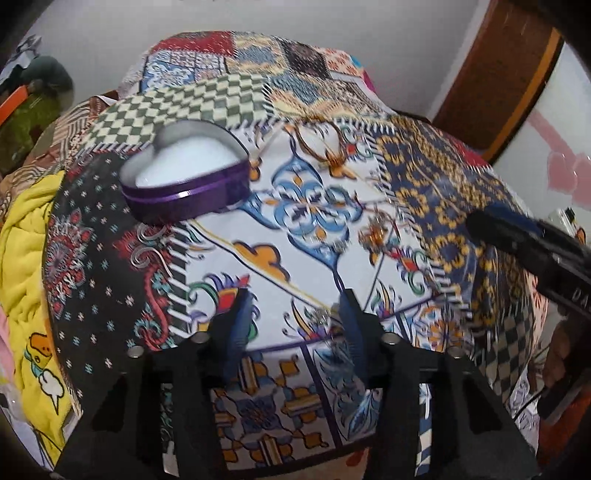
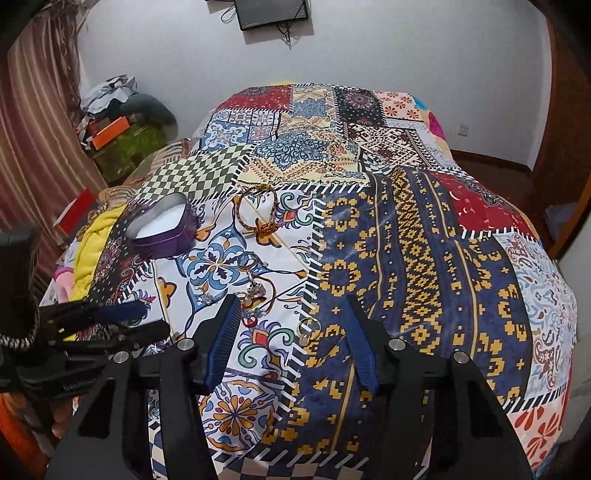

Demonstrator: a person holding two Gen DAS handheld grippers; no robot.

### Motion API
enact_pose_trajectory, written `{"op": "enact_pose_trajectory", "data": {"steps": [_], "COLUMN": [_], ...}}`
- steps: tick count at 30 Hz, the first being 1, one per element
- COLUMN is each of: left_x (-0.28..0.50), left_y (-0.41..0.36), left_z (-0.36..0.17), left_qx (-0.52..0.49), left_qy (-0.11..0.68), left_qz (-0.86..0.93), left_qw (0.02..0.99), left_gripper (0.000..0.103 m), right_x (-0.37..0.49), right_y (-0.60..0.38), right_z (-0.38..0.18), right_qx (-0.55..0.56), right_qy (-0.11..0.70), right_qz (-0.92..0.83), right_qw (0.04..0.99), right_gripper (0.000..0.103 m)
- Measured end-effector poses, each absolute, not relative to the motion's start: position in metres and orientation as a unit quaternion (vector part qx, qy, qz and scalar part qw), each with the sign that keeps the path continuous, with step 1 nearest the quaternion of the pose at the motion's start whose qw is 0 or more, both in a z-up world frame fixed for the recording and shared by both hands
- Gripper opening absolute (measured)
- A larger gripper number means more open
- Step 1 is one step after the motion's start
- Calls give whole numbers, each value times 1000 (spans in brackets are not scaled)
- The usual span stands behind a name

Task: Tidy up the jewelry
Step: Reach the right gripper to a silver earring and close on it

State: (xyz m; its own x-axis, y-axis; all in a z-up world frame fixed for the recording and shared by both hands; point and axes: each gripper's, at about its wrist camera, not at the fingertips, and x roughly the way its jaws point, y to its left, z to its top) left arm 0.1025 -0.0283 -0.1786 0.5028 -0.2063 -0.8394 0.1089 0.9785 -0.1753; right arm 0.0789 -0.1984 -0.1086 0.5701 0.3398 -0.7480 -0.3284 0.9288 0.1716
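Observation:
A purple heart-shaped box (image 1: 184, 173) with a white lining stands open on the patchwork bedspread (image 1: 424, 177); it also shows in the right wrist view (image 2: 162, 229). A braided orange bracelet (image 1: 325, 144) (image 2: 258, 214) lies right of the box. A small red-corded charm piece (image 1: 376, 232) (image 2: 256, 291) lies nearer. A gold ring (image 2: 308, 326) lies between the right gripper's fingers. A small silver piece (image 1: 319, 317) lies between the left gripper's fingers. My left gripper (image 1: 295, 299) is open and empty. My right gripper (image 2: 291, 306) is open and empty.
A yellow blanket (image 1: 22, 258) is bunched at the bed's left edge. Clutter with an orange box (image 2: 110, 133) sits by a striped curtain (image 2: 33, 122). A wooden door frame (image 1: 498, 85) stands at the right. A black monitor (image 2: 273, 13) hangs on the far wall.

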Motion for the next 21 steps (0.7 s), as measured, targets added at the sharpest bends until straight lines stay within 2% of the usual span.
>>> {"op": "enact_pose_trajectory", "data": {"steps": [3, 5, 7, 9, 11, 17, 19, 21], "left_x": [98, 97, 97, 97, 97, 95, 93, 94], "left_y": [-29, -31, -33, -34, -34, -33, -29, -21], "left_z": [-179, -182, -185, -186, -188, -185, -182, -178], "left_qx": [-52, -56, -50, -42, -40, -37, -38, -45], "left_qy": [491, 495, 495, 494, 493, 483, 479, 470], "left_qz": [-105, -115, -116, -114, -113, -114, -110, -102], "left_qw": [863, 859, 859, 861, 862, 867, 870, 875], "left_gripper": [39, 30, 28, 21, 9, 9, 9, 9], "right_x": [81, 81, 81, 80, 79, 80, 81, 84], "right_y": [-200, -199, -197, -195, -191, -171, -163, -154], "right_z": [-112, -114, -115, -115, -116, -118, -119, -121], "right_qx": [16, 20, 20, 18, 16, 12, 9, 7], "right_qy": [432, 435, 437, 437, 438, 443, 445, 450], "right_qz": [192, 192, 194, 197, 202, 233, 243, 255], "right_qw": [881, 879, 878, 877, 876, 865, 862, 856], "right_gripper": [52, 52, 52, 52, 52, 51, 44, 40]}}
